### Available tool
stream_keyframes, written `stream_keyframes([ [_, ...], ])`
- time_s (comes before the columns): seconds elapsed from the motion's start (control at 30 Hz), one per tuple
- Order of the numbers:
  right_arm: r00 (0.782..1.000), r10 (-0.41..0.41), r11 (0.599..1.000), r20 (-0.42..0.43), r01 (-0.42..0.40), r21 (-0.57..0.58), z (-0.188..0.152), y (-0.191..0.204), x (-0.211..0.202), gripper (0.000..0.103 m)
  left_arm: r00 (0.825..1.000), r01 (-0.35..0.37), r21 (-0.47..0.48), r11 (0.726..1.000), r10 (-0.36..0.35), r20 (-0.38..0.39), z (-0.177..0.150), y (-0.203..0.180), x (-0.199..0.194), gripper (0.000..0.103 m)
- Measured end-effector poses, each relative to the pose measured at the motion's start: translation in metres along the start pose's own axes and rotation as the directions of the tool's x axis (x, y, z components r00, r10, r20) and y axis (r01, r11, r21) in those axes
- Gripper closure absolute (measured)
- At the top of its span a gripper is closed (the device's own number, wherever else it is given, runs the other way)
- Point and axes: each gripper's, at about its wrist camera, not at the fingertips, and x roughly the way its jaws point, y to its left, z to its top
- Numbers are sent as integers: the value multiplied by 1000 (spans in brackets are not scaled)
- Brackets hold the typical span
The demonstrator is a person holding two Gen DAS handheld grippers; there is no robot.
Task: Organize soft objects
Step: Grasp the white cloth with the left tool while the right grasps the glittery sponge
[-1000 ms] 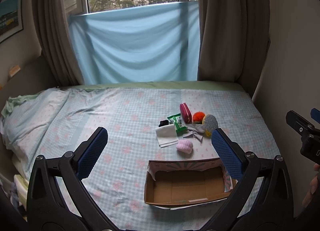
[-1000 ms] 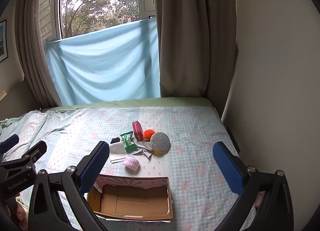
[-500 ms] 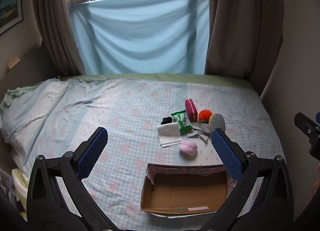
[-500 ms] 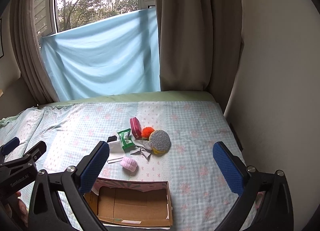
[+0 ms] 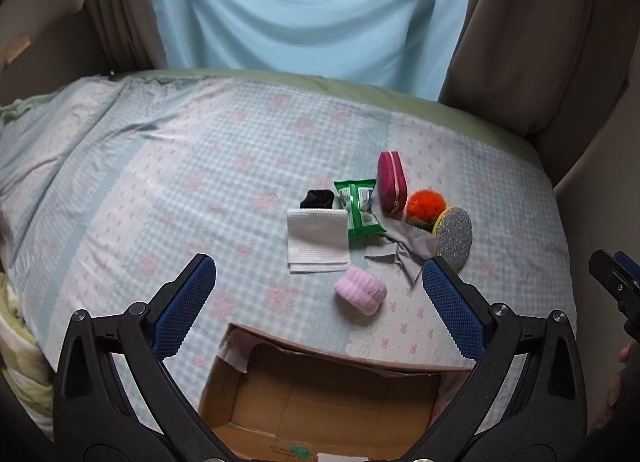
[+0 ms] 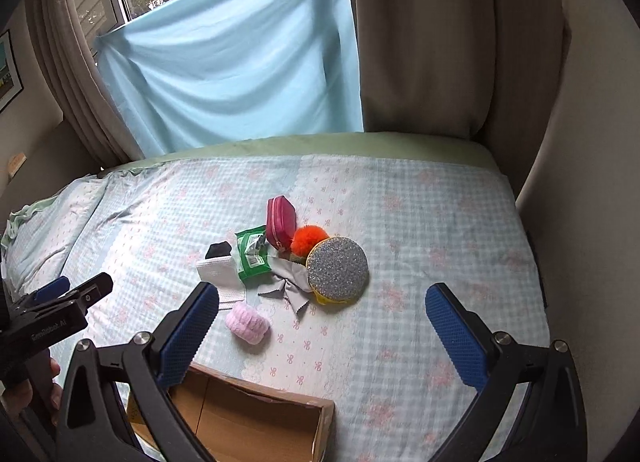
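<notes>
A cluster of soft items lies on the bed: a pink fuzzy roll (image 5: pixel 361 295) (image 6: pixel 247 323), a folded white cloth (image 5: pixel 317 240), a green wipes pack (image 5: pixel 359 211) (image 6: pixel 251 254), a black item (image 5: pixel 317 198), a magenta pouch (image 5: pixel 391 182) (image 6: pixel 280 227), an orange pom-pom (image 5: pixel 426 204), a grey cloth (image 5: pixel 406 252) and a round glittery sponge (image 5: pixel 454 240) (image 6: pixel 337 269). An open cardboard box (image 5: pixel 320 402) (image 6: pixel 248 418) sits nearest me. My left gripper (image 5: pixel 318 300) is open and empty above the box's far edge. My right gripper (image 6: pixel 322 332) is open and empty, short of the cluster.
The bed has a checked blue-and-pink cover (image 5: pixel 160 182). A pale blue sheet (image 6: pixel 240 62) hangs over the window behind it, with brown curtains (image 6: pixel 420 42) beside. A wall (image 6: pixel 592 142) borders the bed on the right. Rumpled bedding (image 5: pixel 16 322) lies at the left edge.
Both grippers have moved forward and tilted down toward the bed; the items and the box look larger and closer. Both stay open and empty.
</notes>
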Motion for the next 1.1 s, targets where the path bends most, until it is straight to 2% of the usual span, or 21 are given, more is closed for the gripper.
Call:
stream_keyframes([
  [0.23, 993, 89, 994, -76, -84, 74, 2, -32, 99, 0, 994, -10, 23, 1000, 12, -111, 5, -11, 102, 0],
  [0.47, 975, 147, 980, -165, -120, 161, -4, -53, 196, 0, 970, -14, 22, 1000, 19, -243, 4, -3, 205, 0],
  [0.6, 961, 185, 964, -204, -138, 226, -8, -63, 244, 0, 946, -12, 29, 1000, 21, -322, -4, 1, 252, 0],
  [0.8, 942, 225, 947, -247, -152, 282, -17, -65, 291, 0, 909, -11, 29, 1000, 22, -415, -13, 2, 303, 2],
  [0.9, 944, 228, 946, -241, -156, 285, -22, -64, 298, 6, 892, -2, 22, 1000, 11, -452, -10, 3, 320, 7],
  [0.97, 947, 224, 945, -230, -154, 288, -23, -65, 298, 10, 877, -2, 35, 999, 19, -479, -11, 2, 330, 16],
  [1.03, 948, 227, 942, -223, -155, 299, -24, -66, 299, 14, 851, -15, 37, 999, 32, -524, -15, 3, 343, 17],
  [1.07, 949, 224, 941, -221, -152, 303, -24, -66, 300, 16, 845, -11, 24, 1000, 22, -534, -17, 4, 347, 17],
  [1.1, 949, 224, 940, -222, -151, 305, -24, -66, 300, 18, 848, -9, 14, 1000, 15, -530, -17, 5, 349, 17],
])
